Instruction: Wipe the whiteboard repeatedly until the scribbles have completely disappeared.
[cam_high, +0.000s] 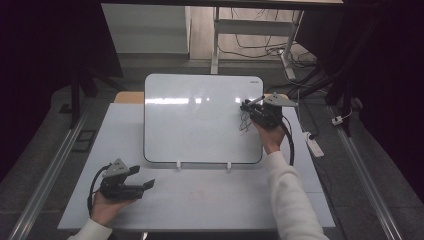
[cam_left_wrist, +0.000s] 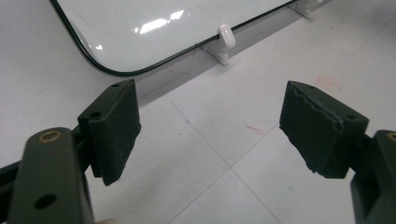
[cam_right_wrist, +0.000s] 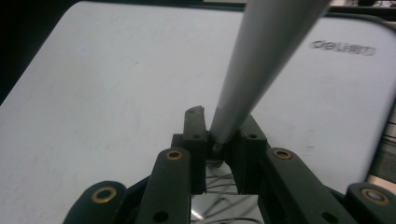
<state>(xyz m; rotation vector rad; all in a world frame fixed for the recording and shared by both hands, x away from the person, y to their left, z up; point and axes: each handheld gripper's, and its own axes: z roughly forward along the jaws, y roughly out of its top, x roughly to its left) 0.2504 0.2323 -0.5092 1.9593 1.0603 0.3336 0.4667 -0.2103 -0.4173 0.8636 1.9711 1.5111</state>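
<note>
Forearms enter from the bottom of the high view, and nearest along the front edge of the desk (cam_high: 210, 210) the left tool (cam_high: 145, 180) is seen, held low in the person's left hand. Its jaws are spread wide with nothing between them; in the left gripper view the left tool (cam_left_wrist: 210, 130) is aimed across bare desk (cam_left_wrist: 224, 186) toward the lower rim of the whiteboard (cam_left_wrist: 154, 28), from which it stays apart.

Farther back, the whiteboard (cam_high: 200, 120) is propped on two small white stands and leans away from the person. Over its right edge the right tool (cam_high: 248, 107) is held, closed on a grey marker (cam_high: 255, 101). In the right gripper view the marker (cam_right_wrist: 261, 65) is clamped between the jaws of the right tool (cam_right_wrist: 223, 140), its long axis running up and away from the tool, angled toward the upper right. Its writing end is hidden between the jaws, so contact with the board cannot be told for certain. A dark scribble (cam_high: 245, 122) is seen on the board just beside and below the tool.

The work is judged to be marking the board. The coming stroke depends on the marker's tip lying below the right tool against the whiteboard (cam_right_wrist: 116, 84), whose blank surface extends to the left. The right hand is much nearer the board; the left is well apart.
</note>
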